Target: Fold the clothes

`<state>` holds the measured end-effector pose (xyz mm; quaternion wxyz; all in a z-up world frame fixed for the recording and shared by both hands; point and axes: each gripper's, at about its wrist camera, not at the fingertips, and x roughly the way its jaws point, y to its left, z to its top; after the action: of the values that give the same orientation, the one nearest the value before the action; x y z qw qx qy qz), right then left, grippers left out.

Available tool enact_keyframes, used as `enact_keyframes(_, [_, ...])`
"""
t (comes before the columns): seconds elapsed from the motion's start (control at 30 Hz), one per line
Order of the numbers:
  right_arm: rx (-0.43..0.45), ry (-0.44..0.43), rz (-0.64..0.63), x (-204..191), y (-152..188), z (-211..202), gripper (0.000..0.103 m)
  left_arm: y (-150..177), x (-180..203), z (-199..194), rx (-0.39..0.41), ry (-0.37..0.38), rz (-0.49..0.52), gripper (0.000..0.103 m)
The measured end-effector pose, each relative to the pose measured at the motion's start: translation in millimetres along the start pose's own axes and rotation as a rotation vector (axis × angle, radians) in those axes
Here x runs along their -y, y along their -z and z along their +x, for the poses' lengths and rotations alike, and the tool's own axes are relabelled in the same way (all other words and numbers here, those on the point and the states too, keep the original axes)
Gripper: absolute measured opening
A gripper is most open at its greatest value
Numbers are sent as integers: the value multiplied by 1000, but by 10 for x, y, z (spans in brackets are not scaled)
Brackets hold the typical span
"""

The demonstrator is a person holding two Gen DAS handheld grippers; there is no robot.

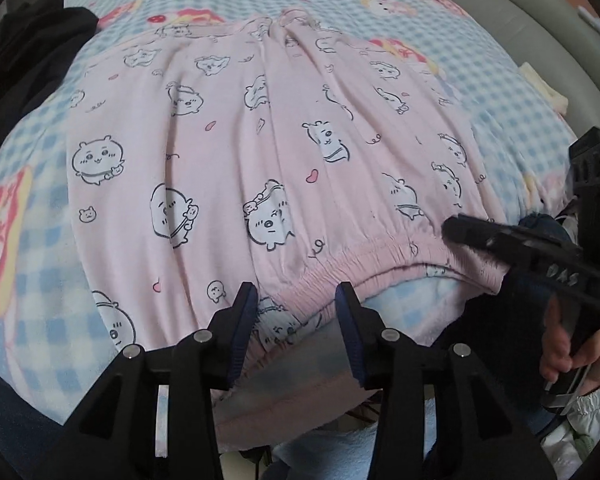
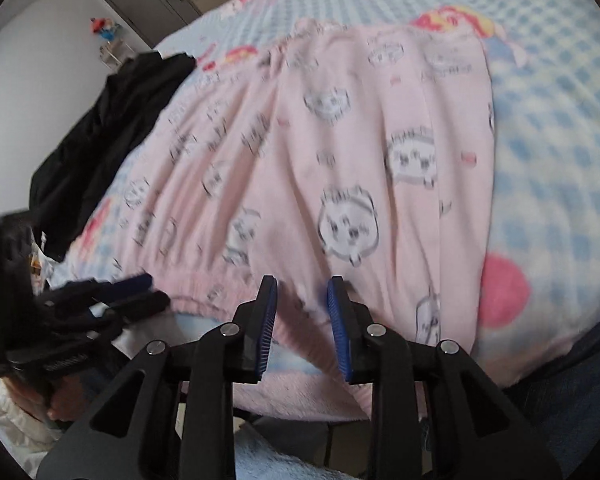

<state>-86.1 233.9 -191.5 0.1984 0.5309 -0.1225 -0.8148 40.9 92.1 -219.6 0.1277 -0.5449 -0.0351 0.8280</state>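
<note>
Checked blanket (image 1: pixel 520 120) bare around pink pyjama pants (image 1: pixel 260 140); left gripper (image 1: pixel 296 300), right gripper (image 2: pixel 302 292) jaws apart over waistband (image 1: pixel 380 256).

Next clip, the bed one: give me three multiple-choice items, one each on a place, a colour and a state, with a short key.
1. Where does the black garment lie?
A. left of the pink pants
B. on top of them
C. at their right

2. What colour are the gripper pads?
A. red
B. blue
C. white

3. How does the left gripper stand?
A. clamped on the waistband
B. holding the black garment
C. open

A: it lies past the left edge of the pink pants.
B: blue ribbed pads show.
C: a gap shows over the waistband.
</note>
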Motion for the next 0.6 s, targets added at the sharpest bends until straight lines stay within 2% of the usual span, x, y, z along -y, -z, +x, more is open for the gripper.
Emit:
enact_keyframes(0.17, [10,7,41,122,45,-24,27,-64,77,-96,43,4,3,41])
enact_keyframes(0.37, [2,49,102,230,52,18,22,-75,211,93,-10,-49,83,41])
enact_keyframes(0.47, [7,72,110,212,38,-80,25,-55,250,146,-20,-67,109,41])
enact_keyframes(0.6, [57,42,81,131,-7,-190,25,-60,280,97,-10,-68,141,38])
